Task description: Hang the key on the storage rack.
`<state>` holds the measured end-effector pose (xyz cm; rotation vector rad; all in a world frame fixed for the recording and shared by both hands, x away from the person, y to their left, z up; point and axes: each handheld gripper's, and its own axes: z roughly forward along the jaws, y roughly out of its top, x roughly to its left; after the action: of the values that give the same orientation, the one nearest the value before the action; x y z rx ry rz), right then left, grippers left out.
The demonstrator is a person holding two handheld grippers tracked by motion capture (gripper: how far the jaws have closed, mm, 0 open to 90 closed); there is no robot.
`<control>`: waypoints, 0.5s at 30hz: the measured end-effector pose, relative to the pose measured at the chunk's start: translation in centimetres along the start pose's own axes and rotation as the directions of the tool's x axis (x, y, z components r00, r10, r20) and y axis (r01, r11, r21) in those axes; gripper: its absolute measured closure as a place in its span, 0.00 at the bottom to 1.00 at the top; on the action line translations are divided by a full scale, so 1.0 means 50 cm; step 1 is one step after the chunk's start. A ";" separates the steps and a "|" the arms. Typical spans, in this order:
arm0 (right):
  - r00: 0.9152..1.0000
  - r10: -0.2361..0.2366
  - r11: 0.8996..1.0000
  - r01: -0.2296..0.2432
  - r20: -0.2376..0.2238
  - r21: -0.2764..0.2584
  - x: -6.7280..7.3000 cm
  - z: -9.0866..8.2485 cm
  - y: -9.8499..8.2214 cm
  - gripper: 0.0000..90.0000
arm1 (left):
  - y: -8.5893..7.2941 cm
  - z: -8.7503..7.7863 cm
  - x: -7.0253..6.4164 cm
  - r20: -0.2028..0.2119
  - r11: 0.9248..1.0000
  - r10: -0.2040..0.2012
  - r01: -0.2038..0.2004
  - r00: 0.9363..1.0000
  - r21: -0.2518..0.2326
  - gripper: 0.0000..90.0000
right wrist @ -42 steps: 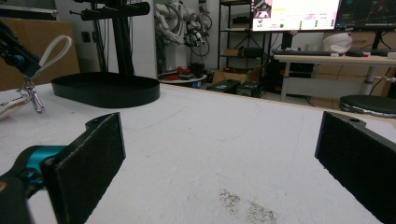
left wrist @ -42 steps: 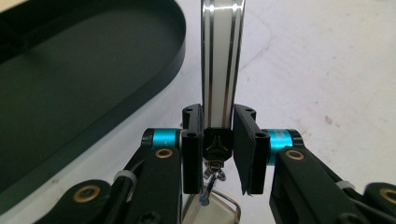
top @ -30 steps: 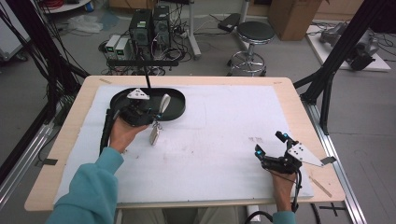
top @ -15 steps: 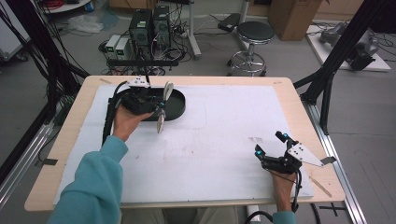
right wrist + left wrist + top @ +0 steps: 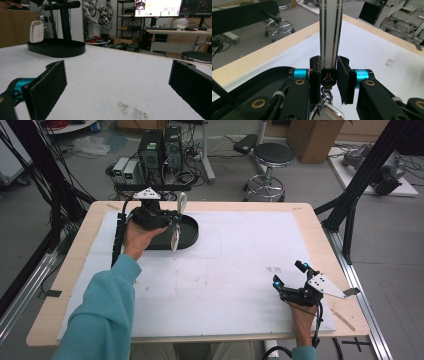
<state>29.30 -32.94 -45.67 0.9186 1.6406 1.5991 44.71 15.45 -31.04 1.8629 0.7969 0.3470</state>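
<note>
Left gripper view: strap (image 5: 331, 32) tip's emblem (image 5: 328, 77), possibly a logo.

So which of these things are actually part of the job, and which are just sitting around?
In use:
- left tool, shut on the strap
- strap with car key
- black stand

Lying about:
- right tool, open, resting on the table
- stool
- computers

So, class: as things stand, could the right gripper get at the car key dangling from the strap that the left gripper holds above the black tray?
Probably yes. The right gripper is open and the white mat lies bare between it and the car key, which hangs free below the left gripper over the black tray. It would be a long reach across.
</note>
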 end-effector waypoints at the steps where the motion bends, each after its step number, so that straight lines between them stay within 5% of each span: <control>1: 1.000 -0.001 1.000 0.001 0.001 0.000 0.000 0.000 0.000 0.01 | 0.002 0.003 0.002 0.000 1.000 -0.001 0.001 1.000 0.005 0.82; 15: 1.000 0.000 1.000 0.000 -0.002 0.001 -0.001 0.000 0.000 0.01 | 0.000 0.049 0.047 -0.005 0.997 -0.070 0.069 0.998 -0.043 0.82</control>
<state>29.31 -32.97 -45.67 0.9179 1.6434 1.5995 47.85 15.28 -32.37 1.7905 0.8500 0.3234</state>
